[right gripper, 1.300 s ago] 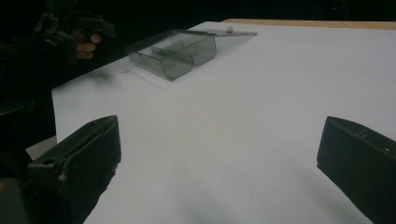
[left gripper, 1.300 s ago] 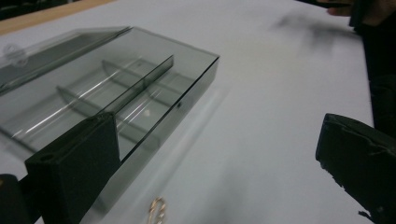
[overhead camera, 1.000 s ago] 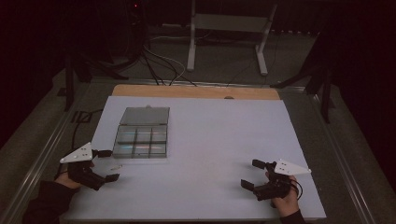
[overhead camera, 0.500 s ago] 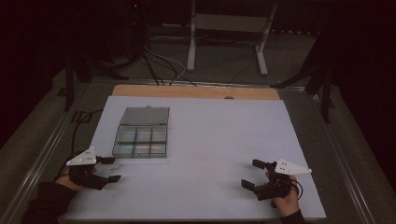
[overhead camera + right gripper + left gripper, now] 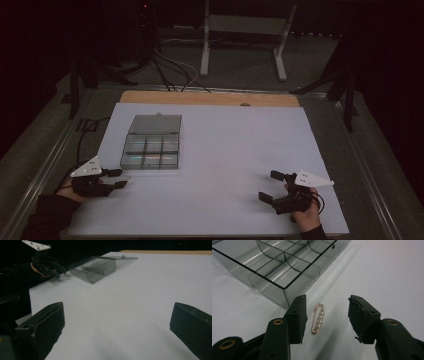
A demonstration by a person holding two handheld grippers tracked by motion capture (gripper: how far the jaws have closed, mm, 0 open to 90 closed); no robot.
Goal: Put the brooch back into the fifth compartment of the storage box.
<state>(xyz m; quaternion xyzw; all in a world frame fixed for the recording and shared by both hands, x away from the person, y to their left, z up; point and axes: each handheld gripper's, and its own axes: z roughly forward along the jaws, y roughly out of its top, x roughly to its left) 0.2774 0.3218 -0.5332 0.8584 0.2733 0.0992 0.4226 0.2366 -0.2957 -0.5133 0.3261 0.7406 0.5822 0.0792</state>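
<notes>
Presently: white tabletop [image 5: 225,150]; clear compartment box [image 5: 152,142], lid open; right tongs [image 5: 272,186] wide, resting empty; left tongs [image 5: 325,315], wide, have dropped lower toward the near edge, now straddling beaded safety pin [image 5: 318,318] just beside box—pickup judged imminent.

High view overlooks the table [image 5: 215,150]; both gripper views, low, share the box [image 5: 284,262].
</notes>
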